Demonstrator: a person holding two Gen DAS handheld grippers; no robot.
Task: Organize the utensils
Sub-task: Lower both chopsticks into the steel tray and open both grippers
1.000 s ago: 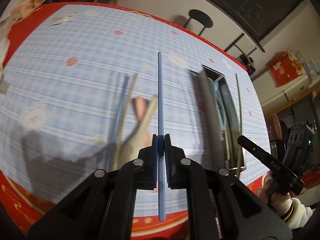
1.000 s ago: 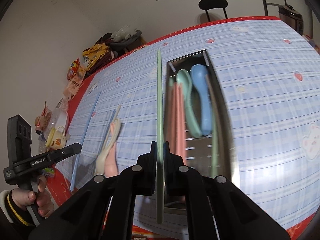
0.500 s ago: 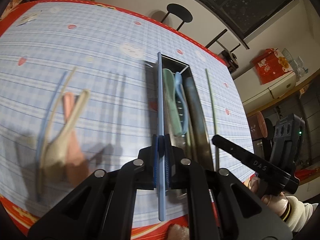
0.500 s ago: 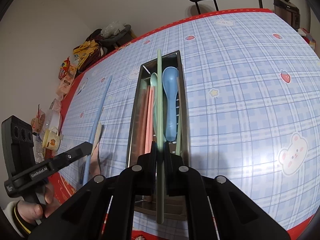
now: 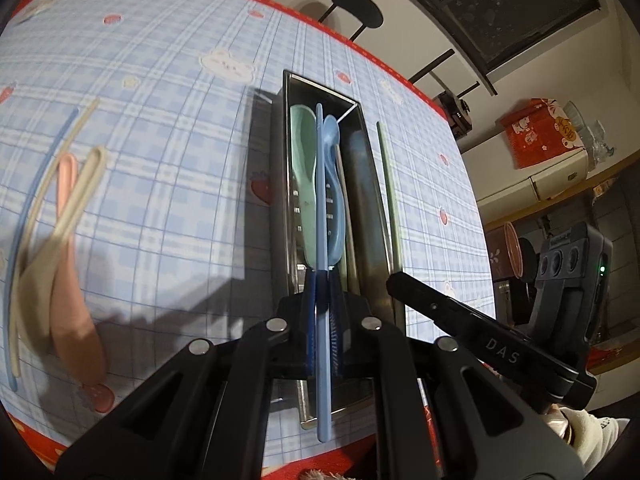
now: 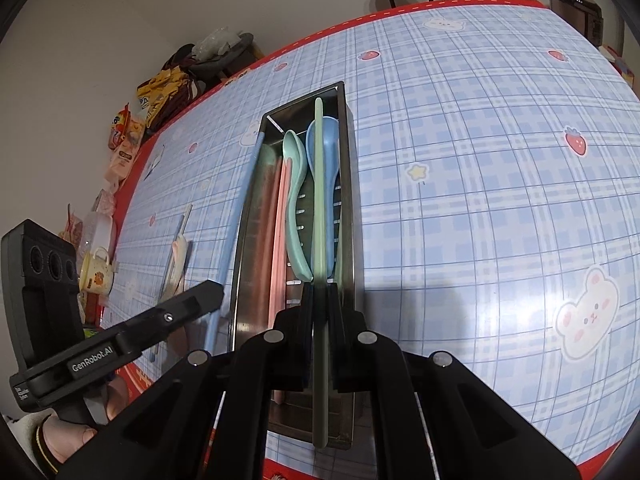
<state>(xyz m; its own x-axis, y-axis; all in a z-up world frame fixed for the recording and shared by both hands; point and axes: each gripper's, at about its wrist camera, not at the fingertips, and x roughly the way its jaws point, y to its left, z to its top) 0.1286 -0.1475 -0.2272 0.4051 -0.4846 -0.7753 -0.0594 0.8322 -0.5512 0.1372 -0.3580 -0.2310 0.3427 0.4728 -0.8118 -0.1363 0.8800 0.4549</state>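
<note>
My left gripper (image 5: pixel 321 280) is shut on a blue chopstick (image 5: pixel 322 208) and holds it lengthwise over the steel utensil tray (image 5: pixel 286 184). My right gripper (image 6: pixel 319 292) is shut on a green chopstick (image 6: pixel 319 208) and holds it lengthwise over the same tray (image 6: pixel 347 216). In the tray lie a mint spoon (image 6: pixel 296 200), a blue spoon (image 6: pixel 330 168) and pink chopsticks (image 6: pixel 280 232). On the cloth to the left lie a pink spoon (image 5: pixel 74 304), a beige spoon (image 5: pixel 38 280), a beige chopstick and a blue chopstick (image 5: pixel 24 216).
The table wears a blue checked cloth (image 6: pixel 480 200) with a red border. Snack bags and a mug (image 6: pixel 96 272) crowd the far left edge. A black stool (image 5: pixel 356 12) stands behind the table. Each gripper shows in the other's view.
Both grippers have swung over the steel tray, carrying their chopsticks, and moved closer to it. The loose utensils on the cloth have not moved.
</note>
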